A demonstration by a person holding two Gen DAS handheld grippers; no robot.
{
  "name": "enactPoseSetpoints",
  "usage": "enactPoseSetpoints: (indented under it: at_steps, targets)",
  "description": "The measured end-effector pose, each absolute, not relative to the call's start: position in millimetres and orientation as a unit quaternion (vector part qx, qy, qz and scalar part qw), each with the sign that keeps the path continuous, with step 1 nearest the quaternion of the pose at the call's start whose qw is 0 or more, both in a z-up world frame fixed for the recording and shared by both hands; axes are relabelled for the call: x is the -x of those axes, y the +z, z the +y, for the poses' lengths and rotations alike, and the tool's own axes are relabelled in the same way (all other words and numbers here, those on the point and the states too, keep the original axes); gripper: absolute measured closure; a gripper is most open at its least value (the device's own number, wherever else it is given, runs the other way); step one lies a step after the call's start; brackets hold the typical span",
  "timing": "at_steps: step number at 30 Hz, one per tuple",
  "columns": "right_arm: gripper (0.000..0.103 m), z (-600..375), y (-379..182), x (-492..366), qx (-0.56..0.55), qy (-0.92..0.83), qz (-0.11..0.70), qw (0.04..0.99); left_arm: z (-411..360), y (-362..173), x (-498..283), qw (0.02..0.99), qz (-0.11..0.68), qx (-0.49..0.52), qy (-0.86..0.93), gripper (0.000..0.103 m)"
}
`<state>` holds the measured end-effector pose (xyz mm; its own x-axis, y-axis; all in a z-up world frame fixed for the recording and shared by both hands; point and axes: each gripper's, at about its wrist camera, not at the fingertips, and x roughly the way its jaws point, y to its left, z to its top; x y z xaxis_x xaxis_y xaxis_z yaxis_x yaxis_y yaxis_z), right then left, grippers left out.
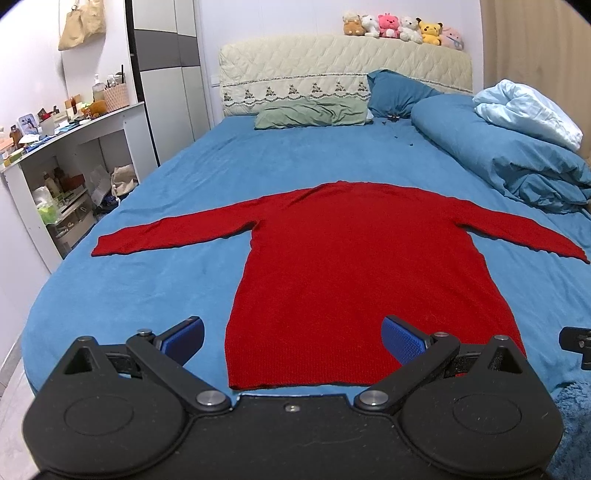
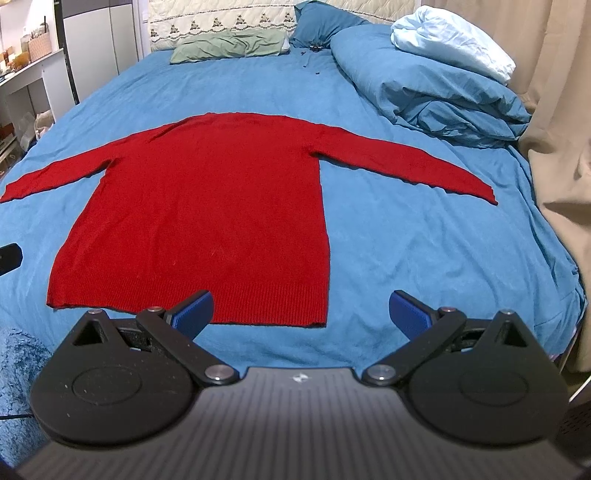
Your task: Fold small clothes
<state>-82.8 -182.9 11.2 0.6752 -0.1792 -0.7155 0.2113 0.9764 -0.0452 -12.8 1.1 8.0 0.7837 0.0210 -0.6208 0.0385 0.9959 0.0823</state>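
A blue-sheeted bed holds the red sweater flat, sleeves out, unfolded, just ahead of both jaws; left gripper and right gripper spread wide, empty, folding seemingly unstarted

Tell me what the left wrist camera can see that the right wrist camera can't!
Only the left wrist view shows the row of plush toys on the headboard, the canvas bags hanging on the wall, and the cluttered white shelf unit.

Only the right wrist view shows the beige curtain beside the bed.

Both show the red sweater spread flat with sleeves out on the blue bedsheet, the green pillow, and the rolled blue duvet. Each open hand-held gripper, left and right, hovers near the sweater's hem.
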Motion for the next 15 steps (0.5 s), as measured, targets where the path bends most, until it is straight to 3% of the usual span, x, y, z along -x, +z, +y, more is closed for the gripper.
enactPoseSetpoints:
  at_steps: [15]
  targets:
    - [0.0,-183.1,11.3,84.5,-0.021,-0.105,0.386,0.916,-2.2,7.9,13.2,0.944,0.325,-0.055,-0.003,0.0]
